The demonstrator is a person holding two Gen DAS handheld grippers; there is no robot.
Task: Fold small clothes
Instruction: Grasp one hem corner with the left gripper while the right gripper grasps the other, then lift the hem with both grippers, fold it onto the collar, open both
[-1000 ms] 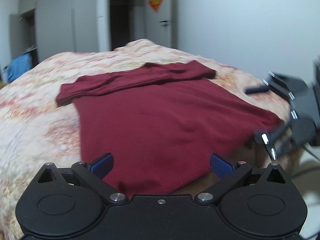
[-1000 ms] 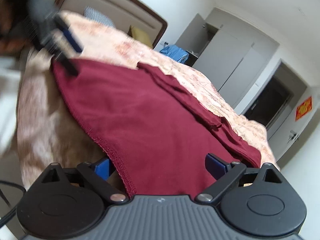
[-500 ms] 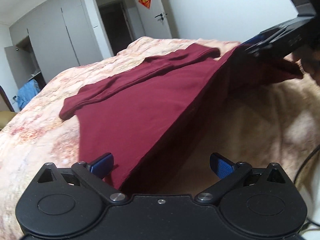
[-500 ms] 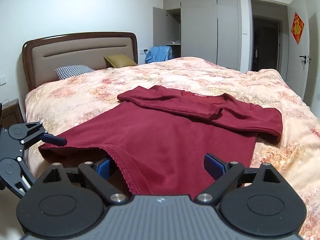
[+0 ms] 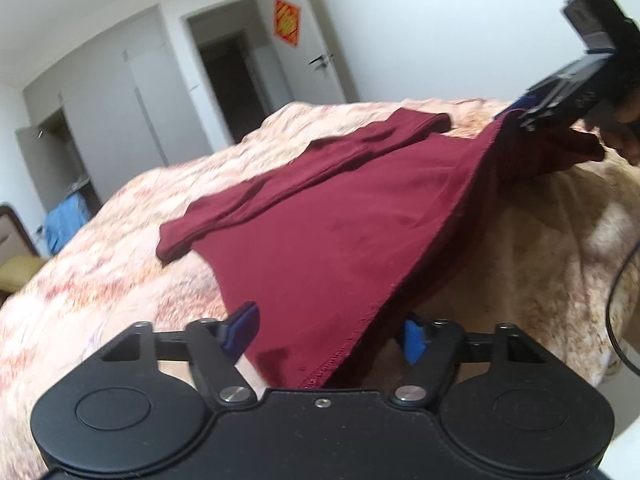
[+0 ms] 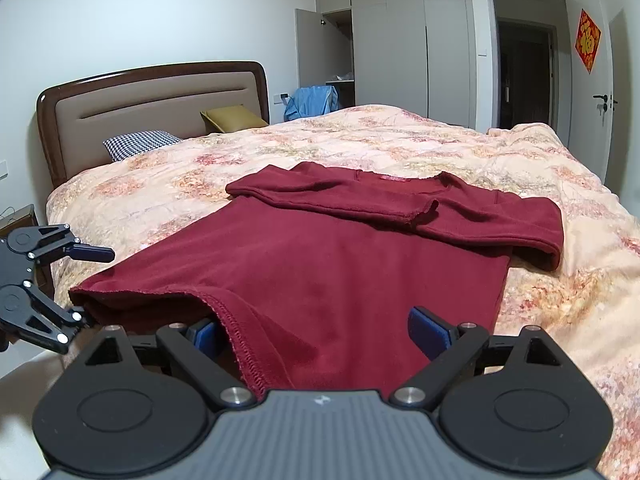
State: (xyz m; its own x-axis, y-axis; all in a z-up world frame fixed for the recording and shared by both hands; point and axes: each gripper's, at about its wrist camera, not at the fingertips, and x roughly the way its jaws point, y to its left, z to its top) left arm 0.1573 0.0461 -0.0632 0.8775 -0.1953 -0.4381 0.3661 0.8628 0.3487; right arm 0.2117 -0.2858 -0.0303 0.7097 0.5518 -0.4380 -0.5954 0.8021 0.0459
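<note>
Left wrist view: left claw (image 5: 326, 334) has just been closing, hem of the maroon shirt (image 5: 332, 216) between its blue pads (image 5: 242, 326), which do not yet pinch it.
Far corner: right claw (image 5: 520, 114) at the shirt's other hem corner, lifted off the bed (image 5: 100, 280).
Right wrist view: right claw (image 6: 316, 330) jaws apart, hem lying between them; grip not evident.
Shirt: flat on the bed, sleeves (image 6: 340, 200) already folded across the chest.
Remaining: bottom hem likely to be carried up to the collar.
</note>
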